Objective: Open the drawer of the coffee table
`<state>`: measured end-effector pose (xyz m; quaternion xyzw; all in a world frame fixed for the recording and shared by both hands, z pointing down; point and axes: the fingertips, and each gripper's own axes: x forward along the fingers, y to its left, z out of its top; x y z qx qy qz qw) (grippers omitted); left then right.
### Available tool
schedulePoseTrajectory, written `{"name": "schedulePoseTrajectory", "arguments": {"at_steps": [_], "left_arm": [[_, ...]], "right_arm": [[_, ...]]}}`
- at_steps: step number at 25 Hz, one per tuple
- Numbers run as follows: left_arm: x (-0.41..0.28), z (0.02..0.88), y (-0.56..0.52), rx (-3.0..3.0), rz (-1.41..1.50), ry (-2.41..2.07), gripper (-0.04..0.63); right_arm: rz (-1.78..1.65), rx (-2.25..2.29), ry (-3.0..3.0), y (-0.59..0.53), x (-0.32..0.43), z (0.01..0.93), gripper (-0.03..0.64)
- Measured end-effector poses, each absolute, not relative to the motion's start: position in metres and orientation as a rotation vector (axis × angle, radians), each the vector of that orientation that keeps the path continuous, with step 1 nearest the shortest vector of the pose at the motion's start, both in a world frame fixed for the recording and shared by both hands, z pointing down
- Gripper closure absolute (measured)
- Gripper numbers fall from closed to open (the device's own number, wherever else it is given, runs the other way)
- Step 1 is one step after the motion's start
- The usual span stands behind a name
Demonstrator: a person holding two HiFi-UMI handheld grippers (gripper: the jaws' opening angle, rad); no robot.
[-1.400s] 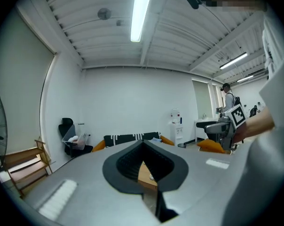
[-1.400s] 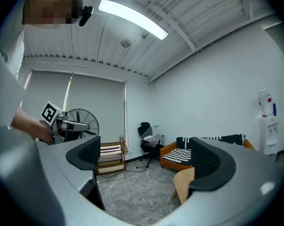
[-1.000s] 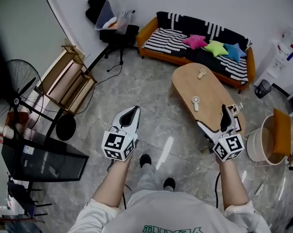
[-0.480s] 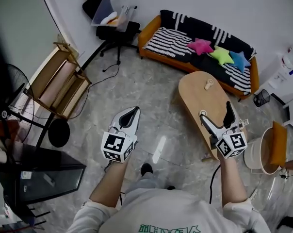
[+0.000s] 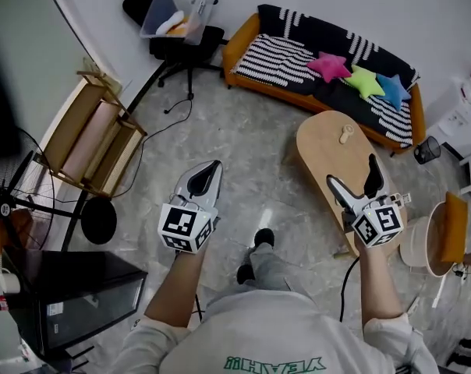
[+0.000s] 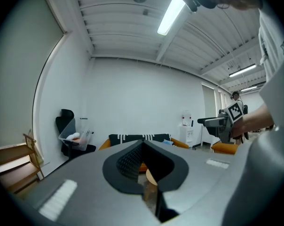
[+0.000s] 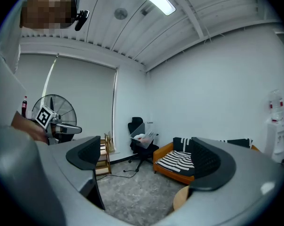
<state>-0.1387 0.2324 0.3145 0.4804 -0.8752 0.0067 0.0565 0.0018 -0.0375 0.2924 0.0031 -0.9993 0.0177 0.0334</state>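
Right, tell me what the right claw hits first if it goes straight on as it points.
Nothing close: the right claw is open and empty over grey marble floor. Farther on, probably the black office chair or the orange striped sofa beside it; depth is unclear.

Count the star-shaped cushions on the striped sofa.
3. In the head view, the pink star-shaped cushion lies leftmost on the black-and-white striped sofa, the lime-green star cushion in the middle, the blue star cushion rightmost. None appears hidden.
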Motion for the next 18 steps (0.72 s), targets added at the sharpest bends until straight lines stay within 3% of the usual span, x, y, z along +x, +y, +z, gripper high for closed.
{"name": "schedulePoseTrajectory", "arguments": {"at_steps": [9, 18], "left_arm": [[-0.243, 0.316, 0.184, 1.471, 0.117, -2.664, 0.597], [-0.331, 0.310, 0.063, 1.598, 0.157, -2.569, 0.597]], "right_arm": [[0.093, 0.012, -3.101, -0.090, -0.097, 0.312, 0.028], [0.164, 0.084, -3.047, -0.171, -0.159, 0.333, 0.028]]}}
